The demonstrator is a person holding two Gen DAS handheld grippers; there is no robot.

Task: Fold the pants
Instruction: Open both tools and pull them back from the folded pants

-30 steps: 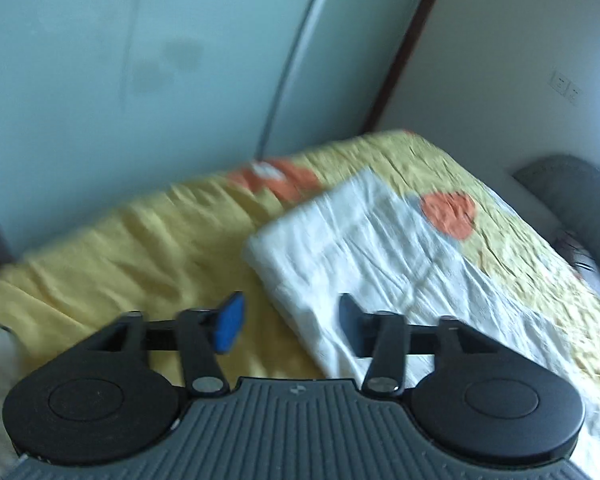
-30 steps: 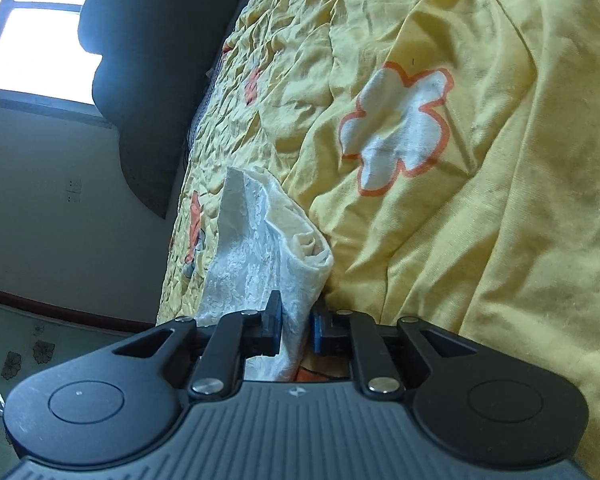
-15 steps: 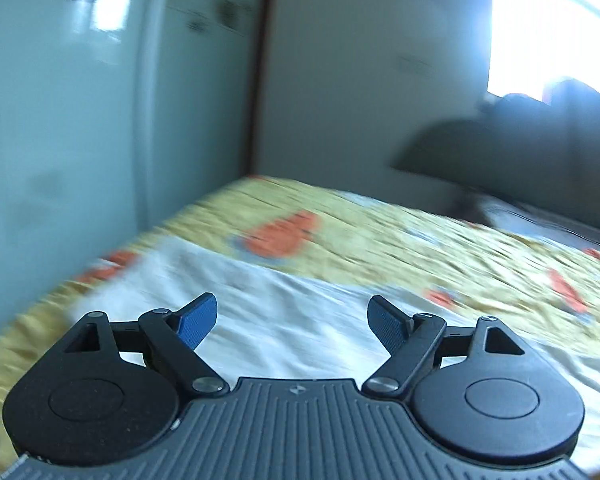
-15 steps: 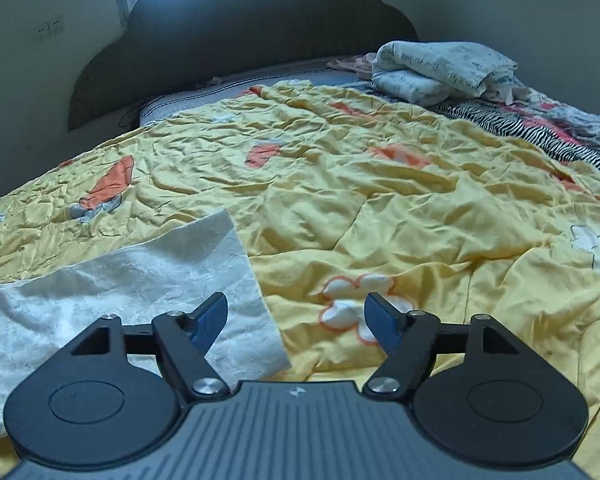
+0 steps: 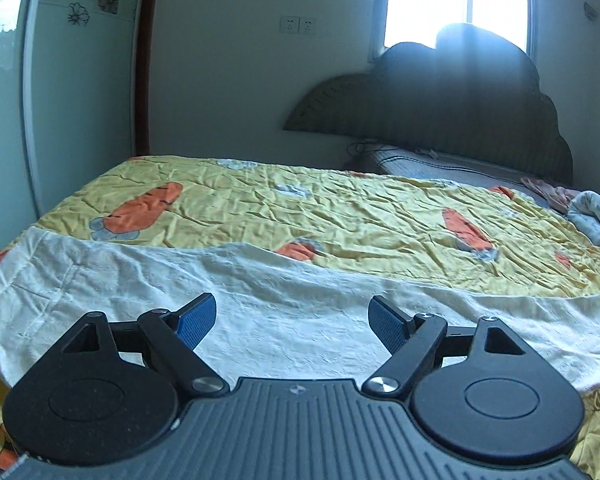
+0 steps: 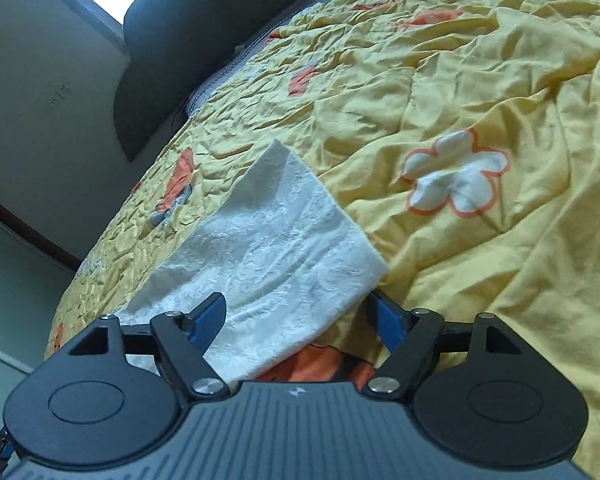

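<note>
The white textured pants (image 5: pixel 140 276) lie folded in a long flat strip across the near side of the yellow quilt (image 5: pixel 360 208). My left gripper (image 5: pixel 291 308) hovers open just above the middle of that strip, its blue pads (image 5: pixel 196 320) touching nothing. In the right wrist view, one end of the pants (image 6: pixel 276 224) rests flat on the quilt (image 6: pixel 500 280). My right gripper (image 6: pixel 296 304) is at that end with its jaws opening. The pants' corner lies between and under the fingers, and the pads stand clear of it.
A dark scalloped headboard (image 5: pixel 460 100) and a bright window stand at the far end of the bed. Folded bedding (image 5: pixel 596 216) lies at the far right. A pale wardrobe door (image 5: pixel 4 120) runs along the bed's left side.
The right gripper let go of the pants' edge and spread its jaws; the cloth now lies flat. The left gripper swung from facing the wardrobe toward the headboard, and its jaws widened.
</note>
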